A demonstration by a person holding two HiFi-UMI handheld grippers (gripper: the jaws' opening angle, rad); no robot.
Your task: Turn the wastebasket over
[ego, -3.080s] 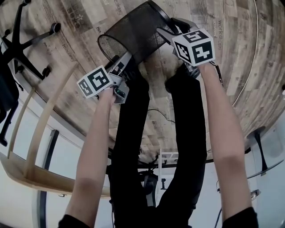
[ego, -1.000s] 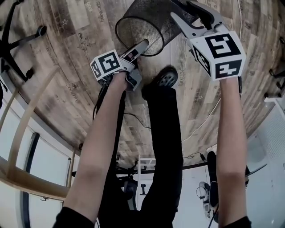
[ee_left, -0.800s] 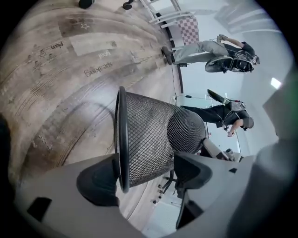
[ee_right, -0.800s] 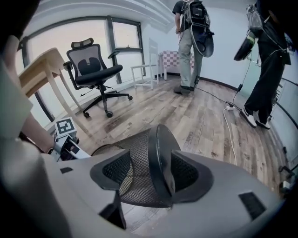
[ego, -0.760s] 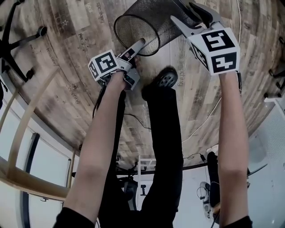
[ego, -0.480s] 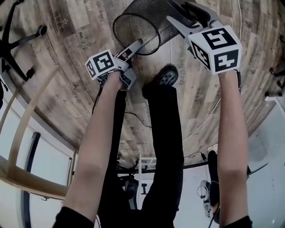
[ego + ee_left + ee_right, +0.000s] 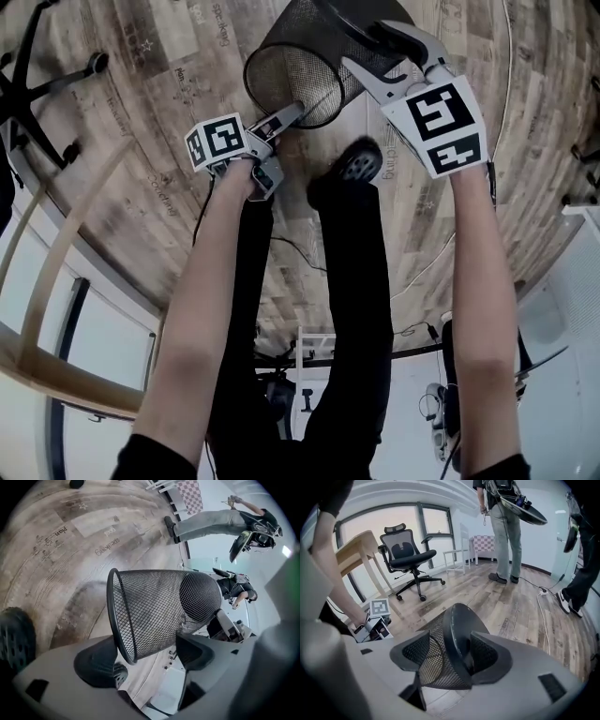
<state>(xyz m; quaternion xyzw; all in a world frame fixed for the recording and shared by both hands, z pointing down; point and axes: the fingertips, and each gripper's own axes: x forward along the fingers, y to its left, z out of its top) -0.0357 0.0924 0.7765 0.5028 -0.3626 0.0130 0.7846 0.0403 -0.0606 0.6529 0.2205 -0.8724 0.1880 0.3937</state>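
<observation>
I see right gripper (image 7: 377,54) jaws wider than second ago, spread around wastebasket (image 7: 298,49) base, not squeezing. Meanwhile left gripper (image 7: 292,112) jaws spread, straddling mouth rim. Basket tipped sideways.

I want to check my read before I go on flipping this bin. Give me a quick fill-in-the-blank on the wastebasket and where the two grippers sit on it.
1. The wastebasket has walls of black ___.
2. The left gripper has the wastebasket's open ___ between its jaws.
3. The right gripper has its jaws either side of the wastebasket's solid ___.

Missing words: mesh; rim; base.
</observation>
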